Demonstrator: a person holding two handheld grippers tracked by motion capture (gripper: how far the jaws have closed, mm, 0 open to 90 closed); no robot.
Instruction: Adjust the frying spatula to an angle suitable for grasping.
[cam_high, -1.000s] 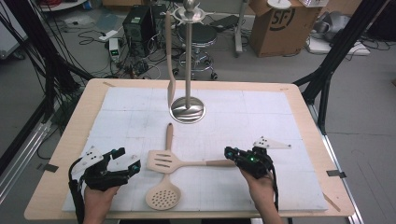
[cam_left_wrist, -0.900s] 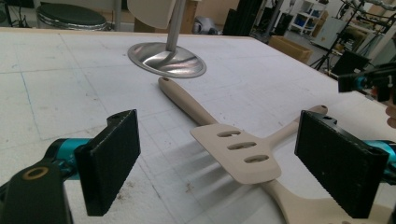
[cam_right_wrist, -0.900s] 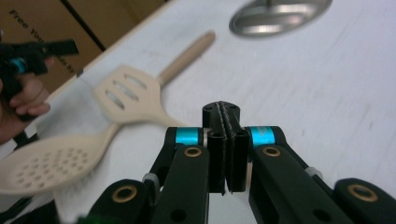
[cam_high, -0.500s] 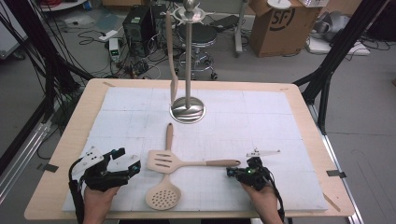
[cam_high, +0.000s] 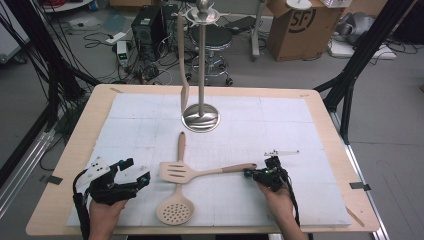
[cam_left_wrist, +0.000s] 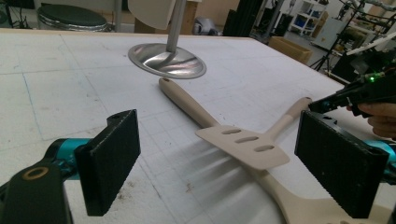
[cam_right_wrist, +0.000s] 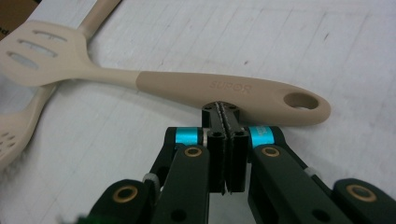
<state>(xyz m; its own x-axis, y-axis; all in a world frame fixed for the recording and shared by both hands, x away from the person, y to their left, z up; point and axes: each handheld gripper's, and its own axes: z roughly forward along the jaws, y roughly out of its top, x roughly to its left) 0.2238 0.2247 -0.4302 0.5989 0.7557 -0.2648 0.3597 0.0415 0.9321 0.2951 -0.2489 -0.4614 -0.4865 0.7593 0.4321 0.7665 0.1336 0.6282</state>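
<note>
A beige slotted spatula (cam_high: 210, 171) lies across the white mat, its head resting on the handle of a beige skimmer spoon (cam_high: 175, 210). My right gripper (cam_high: 248, 173) is shut with nothing in it, low over the mat, its tips (cam_right_wrist: 225, 108) at the near edge of the slotted spatula's handle (cam_right_wrist: 196, 86) close to the hanging hole. My left gripper (cam_high: 136, 171) rests at the front left, open wide. Its pads (cam_left_wrist: 114, 163) frame the spatula's head (cam_left_wrist: 243, 144) from a short distance. The right gripper (cam_left_wrist: 313, 106) also appears in the left gripper view, at the handle's end.
A metal utensil stand (cam_high: 201, 117) stands at the mat's middle back with a beige utensil (cam_high: 183, 60) hanging from its top. The skimmer's handle (cam_left_wrist: 187, 100) points toward the stand's base (cam_left_wrist: 167, 60). The wooden table edge (cam_high: 60, 210) borders the mat.
My right gripper has sunk toward the mat and drawn slightly back toward the near edge, staying by the spatula handle's end. The left gripper and both utensils have not moved.
</note>
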